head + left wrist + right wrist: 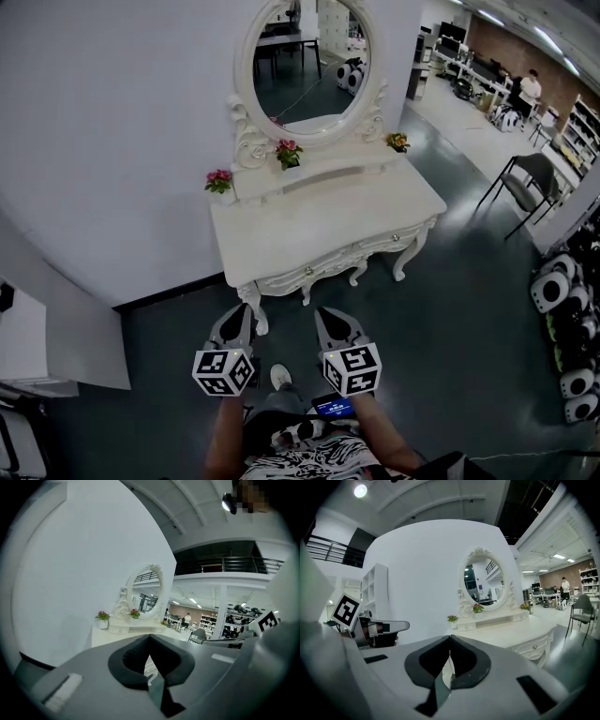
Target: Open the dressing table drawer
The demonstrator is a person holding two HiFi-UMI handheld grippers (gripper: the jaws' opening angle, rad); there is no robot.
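The white dressing table with an oval mirror stands against the white wall. Its front drawer is closed, with small knobs on the front. My left gripper and right gripper hover side by side over the floor, short of the table's front and apart from it. Both are shut with nothing between the jaws. In the left gripper view the left gripper points at the table. From the right gripper the drawer front lies ahead to the right.
Three small flower pots stand on the table's raised back shelf. A grey chair stands to the right, and black-and-white machines line the right edge. A white shelf unit is at the left. A person sits far off.
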